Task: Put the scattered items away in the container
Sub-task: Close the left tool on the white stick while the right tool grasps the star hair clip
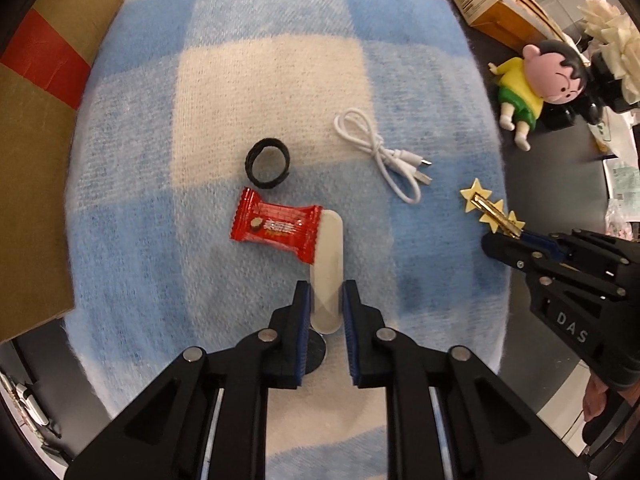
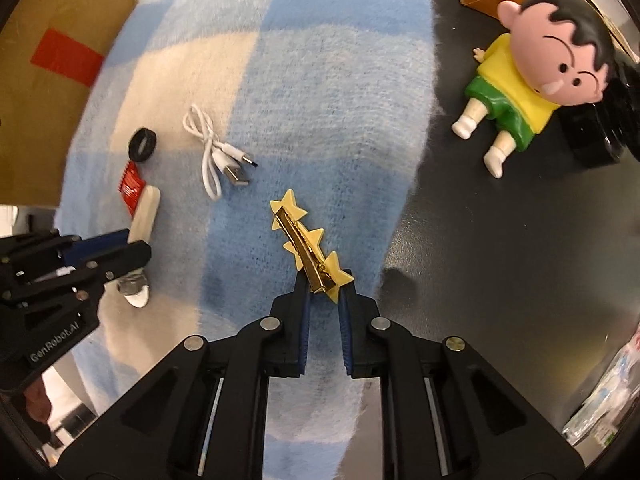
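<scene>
Left gripper (image 1: 326, 294) pinches the near end of a pale stick-shaped item (image 1: 329, 256), stiff and light. It lies mid-blanket (image 1: 140, 264), touching the candy wrapper (image 1: 276, 228). Right gripper (image 2: 324, 286) straddles the star hair clip's (image 2: 306, 246) tail near the blanket's right edge; contact unclear. Thin, slippery metal: grip the spine. Cable (image 1: 380, 152) and black ring (image 1: 266, 162) sit beyond; cardboard box (image 1: 36, 140) left.

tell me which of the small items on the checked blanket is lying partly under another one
The cream spoon-shaped stick: the red candy wrapper overlaps its far end. The black ring, white cable and star clip lie apart.
</scene>
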`<act>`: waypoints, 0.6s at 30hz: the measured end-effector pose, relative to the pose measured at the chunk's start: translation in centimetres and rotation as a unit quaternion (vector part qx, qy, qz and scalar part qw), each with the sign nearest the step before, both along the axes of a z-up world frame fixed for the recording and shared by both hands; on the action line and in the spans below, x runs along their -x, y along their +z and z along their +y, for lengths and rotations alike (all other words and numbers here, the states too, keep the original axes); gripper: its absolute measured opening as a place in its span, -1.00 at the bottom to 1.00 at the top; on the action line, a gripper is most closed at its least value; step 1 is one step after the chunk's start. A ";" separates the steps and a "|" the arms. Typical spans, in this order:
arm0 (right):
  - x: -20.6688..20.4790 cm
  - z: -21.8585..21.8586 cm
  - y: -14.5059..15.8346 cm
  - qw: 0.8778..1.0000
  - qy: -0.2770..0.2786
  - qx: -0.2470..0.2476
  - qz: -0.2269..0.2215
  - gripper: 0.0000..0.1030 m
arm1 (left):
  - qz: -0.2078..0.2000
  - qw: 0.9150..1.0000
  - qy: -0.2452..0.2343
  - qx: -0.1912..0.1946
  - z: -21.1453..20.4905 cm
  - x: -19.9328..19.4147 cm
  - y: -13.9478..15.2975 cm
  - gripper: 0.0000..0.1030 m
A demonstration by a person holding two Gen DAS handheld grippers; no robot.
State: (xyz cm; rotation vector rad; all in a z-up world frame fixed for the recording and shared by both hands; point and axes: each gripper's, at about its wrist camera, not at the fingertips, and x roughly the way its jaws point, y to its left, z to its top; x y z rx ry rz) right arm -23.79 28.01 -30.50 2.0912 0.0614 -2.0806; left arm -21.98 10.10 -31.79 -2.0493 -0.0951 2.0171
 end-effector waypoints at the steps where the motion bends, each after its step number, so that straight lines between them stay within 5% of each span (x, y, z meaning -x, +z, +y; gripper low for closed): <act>1: 0.0 0.3 0.3 1.000 -0.001 0.003 0.001 -0.75 | 0.001 1.000 0.000 -0.002 0.1 0.0 0.2 -0.69; 18: -0.5 0.7 4.3 1.000 -0.010 0.009 0.025 -0.74 | 0.028 0.999 0.016 -0.022 -1.1 -0.1 3.8 -0.69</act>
